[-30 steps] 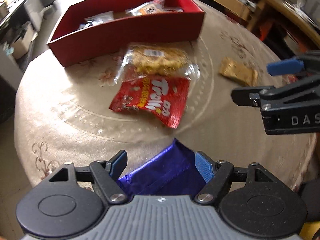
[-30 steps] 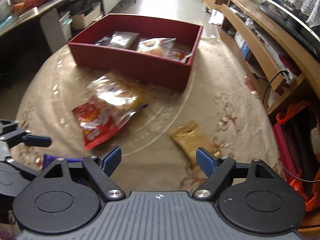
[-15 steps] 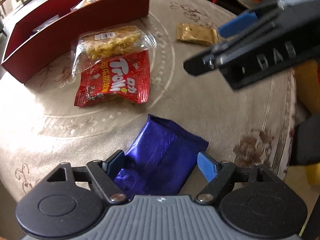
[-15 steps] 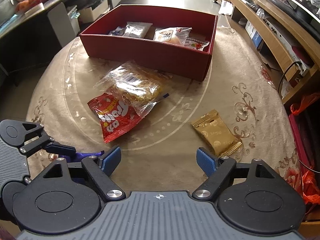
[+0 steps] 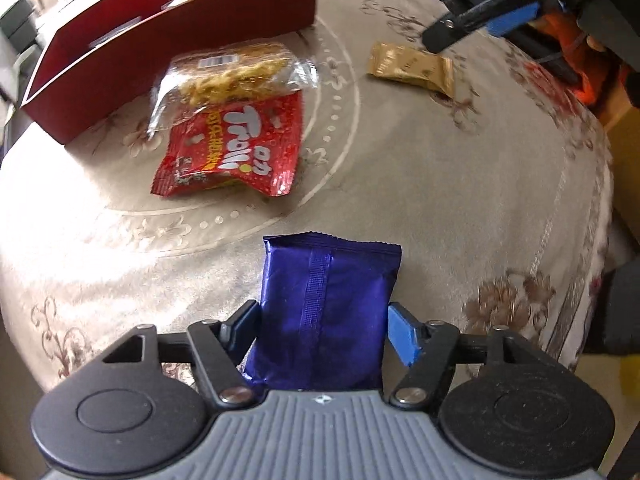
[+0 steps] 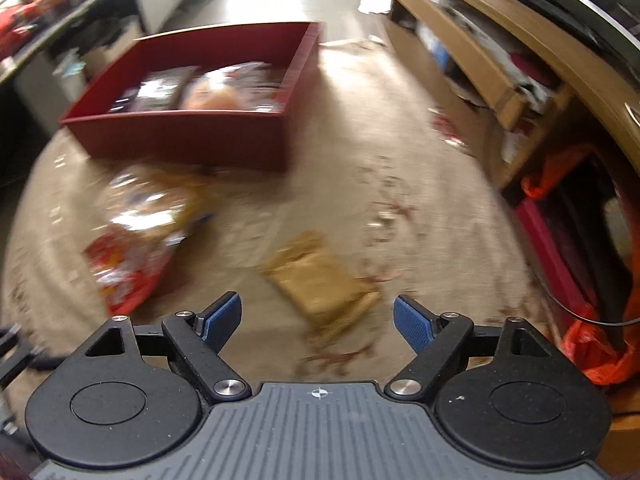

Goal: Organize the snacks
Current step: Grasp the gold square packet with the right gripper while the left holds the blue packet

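A blue foil snack packet (image 5: 326, 304) lies on the table between the fingers of my left gripper (image 5: 322, 326), which straddles it; the jaws stand wide, close to its sides. A red Trolli bag (image 5: 232, 148) lies under a clear bag of yellow snacks (image 5: 232, 72), next to the red box (image 5: 168, 36). A gold packet (image 5: 412, 66) lies to the right. My right gripper (image 6: 318, 318) is open and empty, hovering just behind the gold packet (image 6: 320, 284). The red box (image 6: 188, 136) holds several snack packs.
The round table has a beige patterned cloth (image 5: 400, 184). Its edge drops off on the right (image 5: 604, 216). Wooden shelving (image 6: 480, 64) and an orange bag (image 6: 592, 344) stand right of the table. The right wrist view is motion-blurred.
My left gripper has swung and squared up on the blue packet, which now sits straight between the fingers. My right gripper has moved forward and right, towards the gold packet.
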`<act>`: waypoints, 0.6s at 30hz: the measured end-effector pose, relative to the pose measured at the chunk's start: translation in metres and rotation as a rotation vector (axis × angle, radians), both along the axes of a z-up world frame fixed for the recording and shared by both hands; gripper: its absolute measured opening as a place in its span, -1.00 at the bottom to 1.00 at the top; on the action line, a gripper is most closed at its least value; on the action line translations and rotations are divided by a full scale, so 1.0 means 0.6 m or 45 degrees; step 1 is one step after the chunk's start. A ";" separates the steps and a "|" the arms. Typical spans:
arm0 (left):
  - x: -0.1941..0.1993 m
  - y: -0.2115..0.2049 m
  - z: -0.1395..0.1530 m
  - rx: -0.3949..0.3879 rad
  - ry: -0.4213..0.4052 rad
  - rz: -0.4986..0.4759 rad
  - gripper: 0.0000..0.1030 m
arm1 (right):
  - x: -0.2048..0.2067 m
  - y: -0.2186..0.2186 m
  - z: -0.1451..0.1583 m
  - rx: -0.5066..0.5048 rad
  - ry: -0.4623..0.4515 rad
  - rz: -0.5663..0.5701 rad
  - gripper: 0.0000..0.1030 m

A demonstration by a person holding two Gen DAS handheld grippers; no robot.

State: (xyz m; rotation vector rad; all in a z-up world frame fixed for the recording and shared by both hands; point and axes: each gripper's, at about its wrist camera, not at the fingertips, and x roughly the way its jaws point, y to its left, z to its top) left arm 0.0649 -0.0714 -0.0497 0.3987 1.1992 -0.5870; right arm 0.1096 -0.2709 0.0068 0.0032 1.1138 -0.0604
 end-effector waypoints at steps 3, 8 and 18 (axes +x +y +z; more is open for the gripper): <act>0.011 -0.004 0.000 -0.018 0.006 0.055 0.20 | 0.017 -0.002 -0.010 -0.036 0.016 0.031 0.70; 0.020 -0.010 0.012 -0.072 0.022 0.091 0.20 | 0.050 0.008 -0.030 -0.076 0.064 0.192 0.70; 0.023 -0.026 -0.003 -0.068 0.071 0.123 0.20 | 0.069 0.016 -0.086 -0.057 0.173 0.290 0.62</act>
